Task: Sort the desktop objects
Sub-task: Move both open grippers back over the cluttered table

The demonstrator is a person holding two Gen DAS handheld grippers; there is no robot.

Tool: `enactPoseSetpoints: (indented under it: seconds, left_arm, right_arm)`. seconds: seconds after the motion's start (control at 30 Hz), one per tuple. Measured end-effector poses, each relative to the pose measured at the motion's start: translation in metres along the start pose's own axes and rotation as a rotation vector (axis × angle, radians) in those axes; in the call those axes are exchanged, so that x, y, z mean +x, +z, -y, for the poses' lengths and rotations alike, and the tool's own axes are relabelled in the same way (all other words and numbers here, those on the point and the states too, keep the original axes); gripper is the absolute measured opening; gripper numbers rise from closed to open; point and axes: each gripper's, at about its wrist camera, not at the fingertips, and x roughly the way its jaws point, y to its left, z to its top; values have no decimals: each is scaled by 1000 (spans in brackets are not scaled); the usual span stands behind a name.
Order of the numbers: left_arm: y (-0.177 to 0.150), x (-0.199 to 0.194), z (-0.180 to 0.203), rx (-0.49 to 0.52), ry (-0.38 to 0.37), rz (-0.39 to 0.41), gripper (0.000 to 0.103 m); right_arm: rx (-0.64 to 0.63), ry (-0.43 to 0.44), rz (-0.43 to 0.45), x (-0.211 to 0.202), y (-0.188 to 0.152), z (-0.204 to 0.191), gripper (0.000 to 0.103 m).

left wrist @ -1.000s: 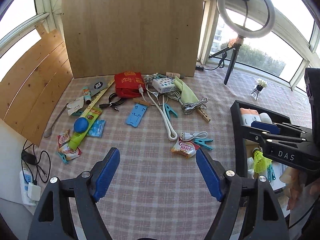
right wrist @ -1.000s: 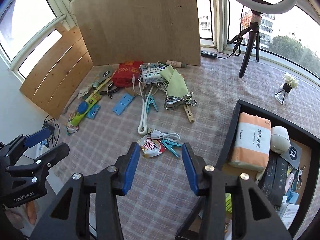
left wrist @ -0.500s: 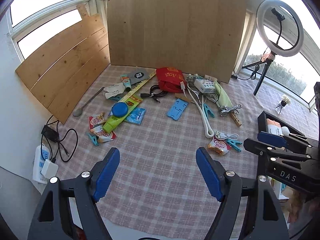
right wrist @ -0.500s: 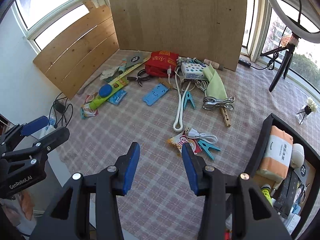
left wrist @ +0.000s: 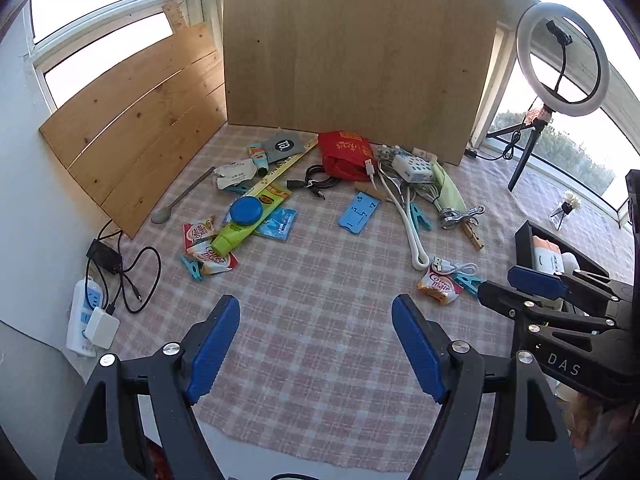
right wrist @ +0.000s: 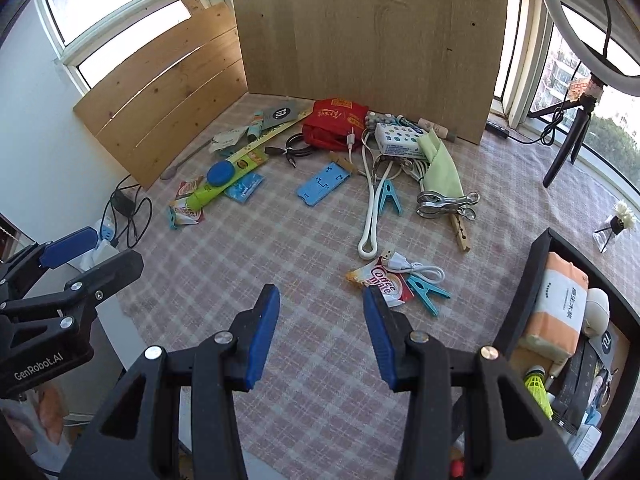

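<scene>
Loose items lie on a checked cloth: a Coffee-mate sachet (right wrist: 380,282) with a white USB cable (right wrist: 416,266) and a teal clothespin (right wrist: 426,290) beside it, a blue phone stand (right wrist: 323,184), a red pouch (right wrist: 334,122), a green tube with a blue cap (left wrist: 240,220). A black tray (right wrist: 516,316) at the right holds sorted things. My left gripper (left wrist: 316,346) is open and empty above the cloth's near edge. My right gripper (right wrist: 320,332) is open and empty, just short of the sachet.
Wooden boards (left wrist: 352,60) stand at the back and left. A ring light on a tripod (left wrist: 560,56) stands at the back right. A power strip with cables (left wrist: 88,316) lies left of the cloth. A small flower vase (right wrist: 618,220) stands far right.
Both grippers have pulled back and swung left, so more of the cloth's left side and near edge shows. Both stay open and empty. The objects have not moved.
</scene>
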Motion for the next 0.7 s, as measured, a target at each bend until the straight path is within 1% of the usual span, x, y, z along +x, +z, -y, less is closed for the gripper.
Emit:
enactPoseSetpoints:
  seconds: [0.37, 0.47, 0.6, 0.7]
  left_arm:
    - [4, 4, 6, 22, -8, -2, 77]
    - [2, 13, 2, 19, -2, -23, 77]
    - [-4, 27, -6, -16, -8, -60, 77]
    - [-6, 34, -5, -16, -3, -78, 77]
  right_arm:
    - [10, -13, 7, -2, 1, 12, 43]
    - [34, -38, 6, -1, 2, 25, 43]
    - [100, -52, -1, 0, 0, 51, 43]
    - [125, -70, -5, 0, -4, 62, 43]
